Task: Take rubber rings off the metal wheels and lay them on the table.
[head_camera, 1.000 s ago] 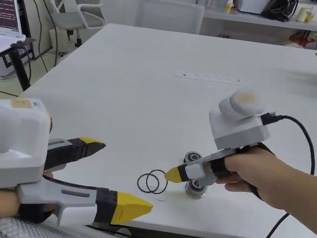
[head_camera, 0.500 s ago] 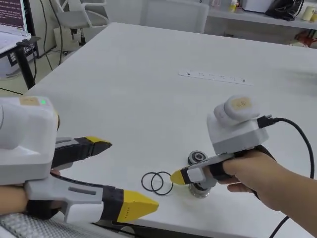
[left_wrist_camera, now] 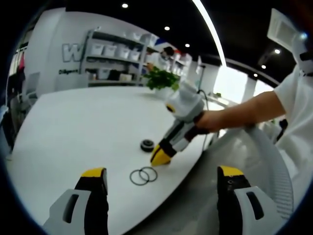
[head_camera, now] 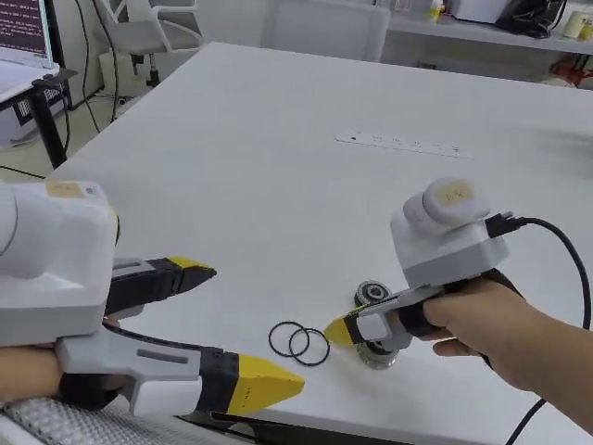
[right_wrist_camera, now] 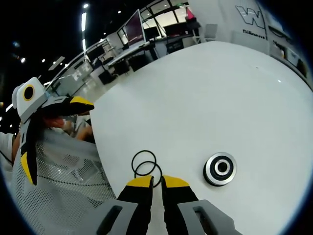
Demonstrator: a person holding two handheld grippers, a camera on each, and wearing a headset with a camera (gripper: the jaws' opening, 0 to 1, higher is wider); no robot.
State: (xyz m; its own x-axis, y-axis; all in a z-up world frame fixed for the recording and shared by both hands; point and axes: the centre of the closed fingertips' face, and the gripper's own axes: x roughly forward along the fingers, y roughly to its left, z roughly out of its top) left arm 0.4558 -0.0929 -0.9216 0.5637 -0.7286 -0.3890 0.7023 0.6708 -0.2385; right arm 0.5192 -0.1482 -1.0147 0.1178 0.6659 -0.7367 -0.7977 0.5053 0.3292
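Note:
Two black rubber rings [head_camera: 298,341] lie overlapping on the white table [head_camera: 278,167], near its front edge. My right gripper [head_camera: 338,332] is shut, its yellow tips just right of the rings and low over the table. In the right gripper view the rings [right_wrist_camera: 145,164] lie just ahead of the shut gripper [right_wrist_camera: 157,182], with the near ring reaching its tips. One metal wheel [head_camera: 373,293] lies flat behind that gripper, and a second wheel [head_camera: 375,357] peeks out beneath it. My left gripper [head_camera: 232,324] stands open at the lower left, holding nothing, short of the rings [left_wrist_camera: 143,175].
A white power strip [head_camera: 398,146] lies across the table's far middle. Chairs [head_camera: 320,28] stand behind the table, and a shelf [head_camera: 482,37] runs along the back right. The right gripper's black cable [head_camera: 556,236] trails off to the right. The table's front edge runs just under the left gripper.
The head view has shifted a little. The rings, the wheels and both grippers keep their places relative to one another.

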